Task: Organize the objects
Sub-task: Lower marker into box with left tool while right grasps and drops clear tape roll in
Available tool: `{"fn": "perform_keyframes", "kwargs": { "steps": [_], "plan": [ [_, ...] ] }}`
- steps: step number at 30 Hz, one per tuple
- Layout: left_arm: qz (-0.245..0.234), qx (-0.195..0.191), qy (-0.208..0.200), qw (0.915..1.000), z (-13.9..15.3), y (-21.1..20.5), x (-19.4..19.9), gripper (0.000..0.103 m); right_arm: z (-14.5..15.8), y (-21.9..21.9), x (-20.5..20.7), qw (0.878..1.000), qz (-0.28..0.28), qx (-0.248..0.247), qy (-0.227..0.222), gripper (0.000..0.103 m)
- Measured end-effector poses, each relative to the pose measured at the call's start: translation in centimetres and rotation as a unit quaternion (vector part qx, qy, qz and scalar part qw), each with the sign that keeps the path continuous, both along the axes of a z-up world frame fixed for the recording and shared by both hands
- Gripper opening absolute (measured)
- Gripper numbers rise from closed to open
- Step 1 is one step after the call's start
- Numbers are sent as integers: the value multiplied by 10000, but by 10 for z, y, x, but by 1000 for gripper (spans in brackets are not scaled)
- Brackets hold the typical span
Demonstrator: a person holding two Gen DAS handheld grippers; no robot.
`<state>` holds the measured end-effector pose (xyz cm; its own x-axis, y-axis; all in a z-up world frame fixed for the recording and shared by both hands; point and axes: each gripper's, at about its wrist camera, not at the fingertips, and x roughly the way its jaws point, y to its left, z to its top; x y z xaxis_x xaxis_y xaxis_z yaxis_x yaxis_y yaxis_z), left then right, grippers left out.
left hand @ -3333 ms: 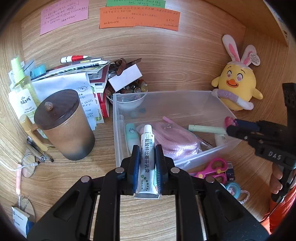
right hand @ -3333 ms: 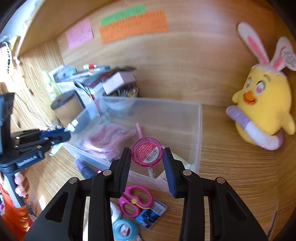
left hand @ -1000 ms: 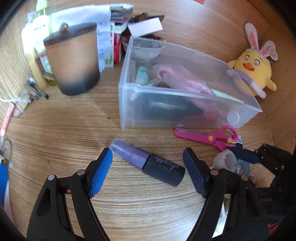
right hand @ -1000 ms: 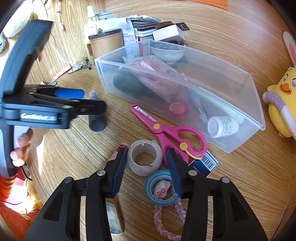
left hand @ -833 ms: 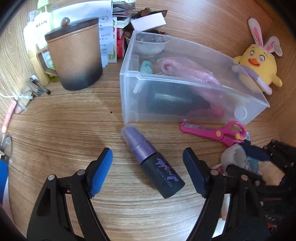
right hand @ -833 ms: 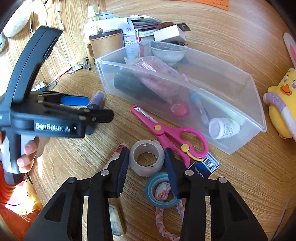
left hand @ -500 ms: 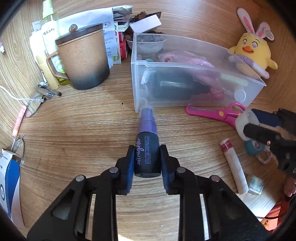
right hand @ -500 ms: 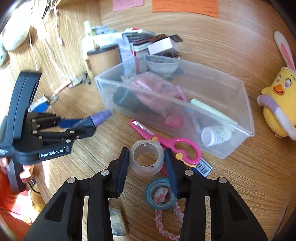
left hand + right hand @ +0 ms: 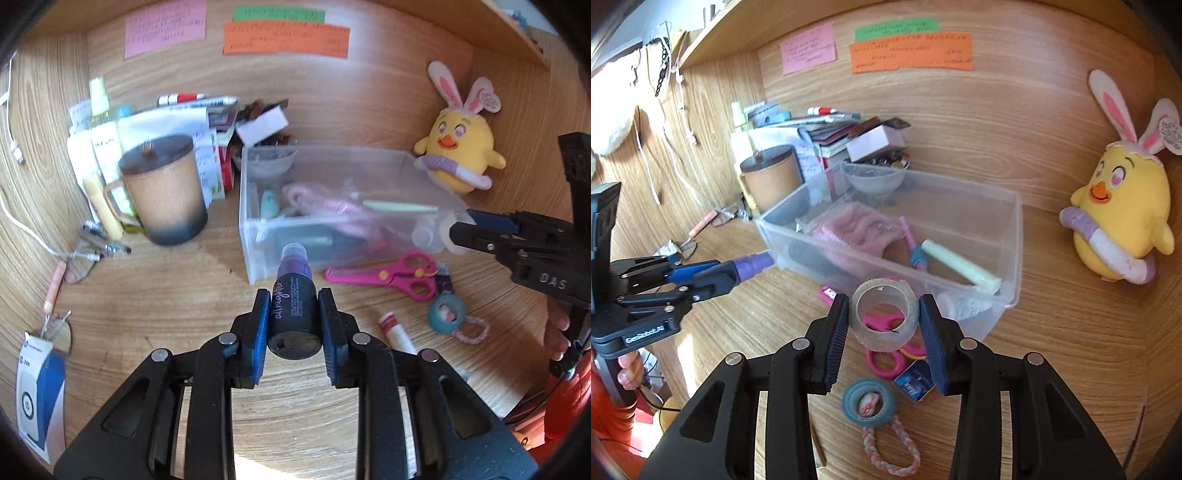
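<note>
1. Jaws of the left gripper (image 9: 291, 325) are clamped on the dark body of a spray bottle (image 9: 293, 306); the bottle lies along the fingers, purple cap forward, flat base toward the camera.
2. Jaws of the right gripper (image 9: 884, 321) are pressed on the two outer sides of a clear tape roll (image 9: 884, 319), with its open core facing the camera.
3. Both loads are held clear of the desk (image 9: 166, 295), just short of the clear bin (image 9: 1008, 295). The bin's near wall lies straight ahead of each pair of jaws.
4. The bottle is judged rigid, smooth and fairly light. A round, glossy body can be expected to roll or slide between flat pads, so a hold across the widest part of the body, as now, is judged best; the narrower cap would give less purchase.
5. The roll is judged very light and somewhat springy. A hard squeeze across its outer face could oval it; a moderate grip is judged enough. Its ragged edge looks tacky and may cling to a pad on release.
6. Ahead of the jaws inside the bin lie a pink bundle (image 9: 860, 229) and a pale green stick (image 9: 960, 266); free floor is seen toward the bin's far side.
7. Below the right jaws, on the desk, pink scissors (image 9: 388, 275) and a blue ring (image 9: 868, 402) are left unsorted.
</note>
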<state>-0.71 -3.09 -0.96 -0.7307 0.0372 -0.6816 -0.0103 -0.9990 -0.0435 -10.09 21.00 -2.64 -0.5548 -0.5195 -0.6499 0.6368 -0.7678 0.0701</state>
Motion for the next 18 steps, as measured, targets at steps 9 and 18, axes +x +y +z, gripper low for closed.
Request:
{"fn": "perform_keyframes", "kwargs": {
  "steps": [9, 18],
  "plan": [
    [-63, 56, 563, 9984, 38, -2, -12, 25, 29, 11, -10, 9989, -261, -121, 361, 35],
    [134, -160, 387, 9990, 27, -18, -61, 25, 26, 3, -38, 9985, -487, -71, 237, 35]
  ]
}}
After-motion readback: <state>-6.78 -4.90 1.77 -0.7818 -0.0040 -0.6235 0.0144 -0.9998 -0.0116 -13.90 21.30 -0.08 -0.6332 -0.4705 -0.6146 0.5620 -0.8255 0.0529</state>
